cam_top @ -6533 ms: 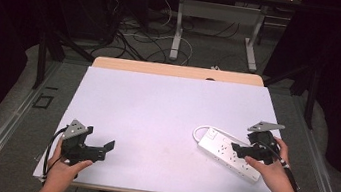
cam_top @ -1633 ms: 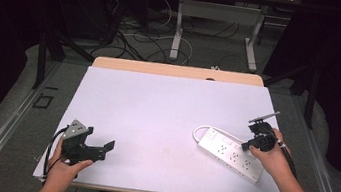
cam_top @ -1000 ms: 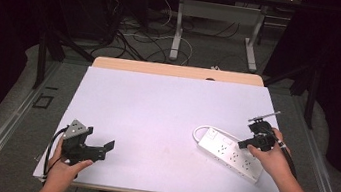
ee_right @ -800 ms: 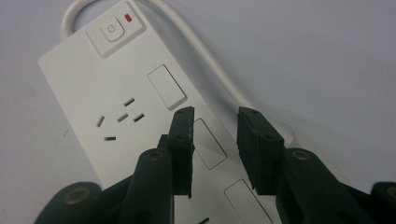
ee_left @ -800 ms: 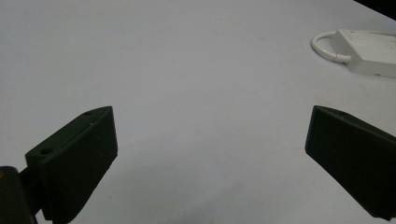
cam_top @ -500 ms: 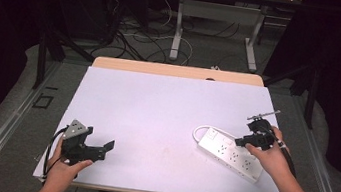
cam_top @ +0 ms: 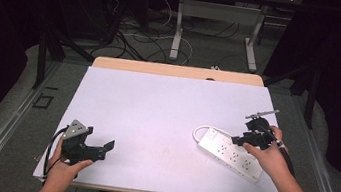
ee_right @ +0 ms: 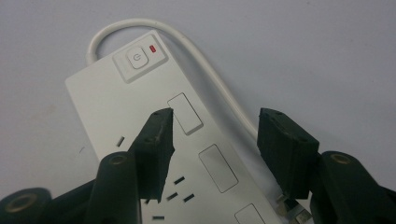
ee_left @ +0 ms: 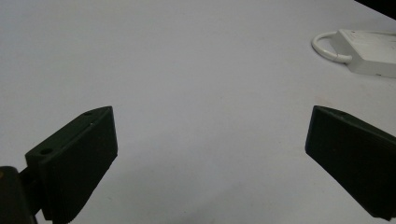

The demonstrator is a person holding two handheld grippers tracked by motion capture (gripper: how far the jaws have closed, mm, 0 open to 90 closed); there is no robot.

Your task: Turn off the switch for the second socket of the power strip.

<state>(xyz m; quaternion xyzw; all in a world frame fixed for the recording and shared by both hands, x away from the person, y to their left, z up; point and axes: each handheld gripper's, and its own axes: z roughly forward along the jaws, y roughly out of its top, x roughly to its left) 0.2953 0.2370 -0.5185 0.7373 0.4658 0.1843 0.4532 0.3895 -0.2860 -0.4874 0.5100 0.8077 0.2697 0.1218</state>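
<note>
A: High view first. Where did the strip (cam_top: 231, 152) lie?

B: Flat on the table (cam_top: 156, 109), directly under the right gripper (cam_top: 249, 137). That hand hovered over the strip's middle, jaws pointed toward the end with the looped cord (cam_top: 199, 131).

A: And the left gripper (cam_top: 95, 148)?

B: Well apart from the strip, at the near edge, jaws spread with nothing between them.

A: Left gripper view?

B: Both jaws stood wide, bare table between them. The strip (ee_left: 371, 51) sat far beyond the jaw on the picture's right, cord loop (ee_left: 327, 46) just beside it. Released, empty.

A: Right gripper view?

B: The strip (ee_right: 140, 107) ran up between and under the jaws. One jaw hung over its face beside a blank cover; the other stood off past the strip's long edge, close to the cord (ee_right: 219, 84). The switch (ee_right: 135, 59) and a red lamp (ee_right: 152, 47) lay ahead of the tips. Sockets showed close below the first jaw.

A: Gripping it?

B: No. The jaws had just been opening; the strip was between them, but the pads did not press on it. Something small and pale showed low beside the second jaw; could not tell what.
</note>
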